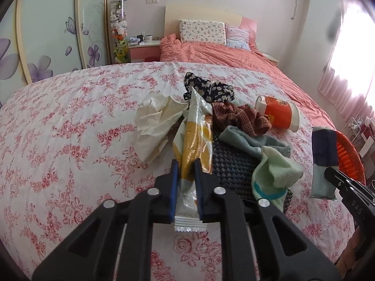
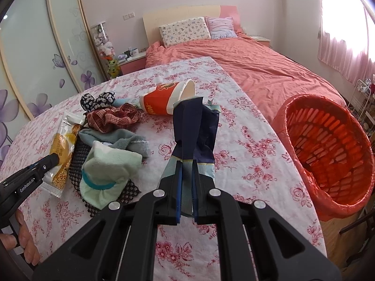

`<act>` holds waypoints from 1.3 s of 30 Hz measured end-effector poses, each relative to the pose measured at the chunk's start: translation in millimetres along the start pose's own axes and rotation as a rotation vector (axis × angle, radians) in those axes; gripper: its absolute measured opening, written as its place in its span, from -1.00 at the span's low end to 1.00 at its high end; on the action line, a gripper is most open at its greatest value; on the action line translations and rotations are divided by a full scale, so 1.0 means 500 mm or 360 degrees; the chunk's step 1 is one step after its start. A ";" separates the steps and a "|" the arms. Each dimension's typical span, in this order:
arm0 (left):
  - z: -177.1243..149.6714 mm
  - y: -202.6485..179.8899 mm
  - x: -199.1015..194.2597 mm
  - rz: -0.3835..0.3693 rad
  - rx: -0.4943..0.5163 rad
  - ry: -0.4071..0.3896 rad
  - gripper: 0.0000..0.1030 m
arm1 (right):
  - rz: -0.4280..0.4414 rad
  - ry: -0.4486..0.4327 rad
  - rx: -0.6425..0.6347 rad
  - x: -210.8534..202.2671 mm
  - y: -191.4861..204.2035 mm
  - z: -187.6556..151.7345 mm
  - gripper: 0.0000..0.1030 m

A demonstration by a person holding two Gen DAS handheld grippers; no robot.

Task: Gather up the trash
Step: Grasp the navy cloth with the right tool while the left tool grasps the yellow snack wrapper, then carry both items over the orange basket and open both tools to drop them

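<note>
The left tool [image 1: 185, 180] was clamped on a yellow snack wrapper [image 1: 195, 138] at frame centre; the right tool [image 2: 186, 182] gripped a dark blue wrapper [image 2: 194, 131], orange basket [image 2: 328, 154] at right.

The left gripper [image 1: 186, 175] pinches a yellow snack wrapper [image 1: 194, 135], with a crumpled tissue [image 1: 155, 126] just beyond to its left and socks [image 1: 271, 171] to its right.

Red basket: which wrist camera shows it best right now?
The right wrist view. There the red basket shows whole, tilted toward the camera, its bag-lined rim and slatted inside open to view, beside the table edge. In the left wrist view only a sliver shows at the right edge, behind the dark blue wrapper held by the right gripper.
</note>
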State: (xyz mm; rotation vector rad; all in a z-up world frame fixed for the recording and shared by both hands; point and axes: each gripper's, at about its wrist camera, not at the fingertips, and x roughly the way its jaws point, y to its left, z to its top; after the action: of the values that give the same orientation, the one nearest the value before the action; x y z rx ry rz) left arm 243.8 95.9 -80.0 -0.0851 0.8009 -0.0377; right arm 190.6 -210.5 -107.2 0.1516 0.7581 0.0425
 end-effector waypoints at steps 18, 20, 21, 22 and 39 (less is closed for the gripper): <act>0.057 -0.100 -0.136 -0.0108 0.0135 -0.0214 -0.78 | 0.0006 -0.0217 0.0069 -0.118 -0.074 0.034 -0.86; 0.062 -0.129 -0.145 -0.0150 0.0160 -0.0228 -0.78 | -0.0013 -0.0244 0.0083 -0.134 -0.096 0.035 -0.86; 0.065 -0.152 -0.151 -0.0191 0.0175 -0.0235 -0.78 | -0.0025 -0.0254 0.0090 -0.141 -0.105 0.036 -0.86; 0.065 -0.167 -0.155 -0.0218 0.0185 -0.0238 -0.78 | -0.0036 -0.0263 0.0098 -0.146 -0.114 0.037 -0.86; 0.065 -0.555 -0.083 -0.0765 0.0440 -0.0127 -0.78 | -0.0249 -0.0366 0.0415 -0.167 -0.376 0.051 -0.86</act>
State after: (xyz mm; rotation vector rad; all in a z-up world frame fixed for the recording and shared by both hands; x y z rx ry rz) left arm 237.9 -175.7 -2.7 -0.0155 0.6741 -0.5945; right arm 144.2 -407.1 -60.5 0.3387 0.5413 -0.2204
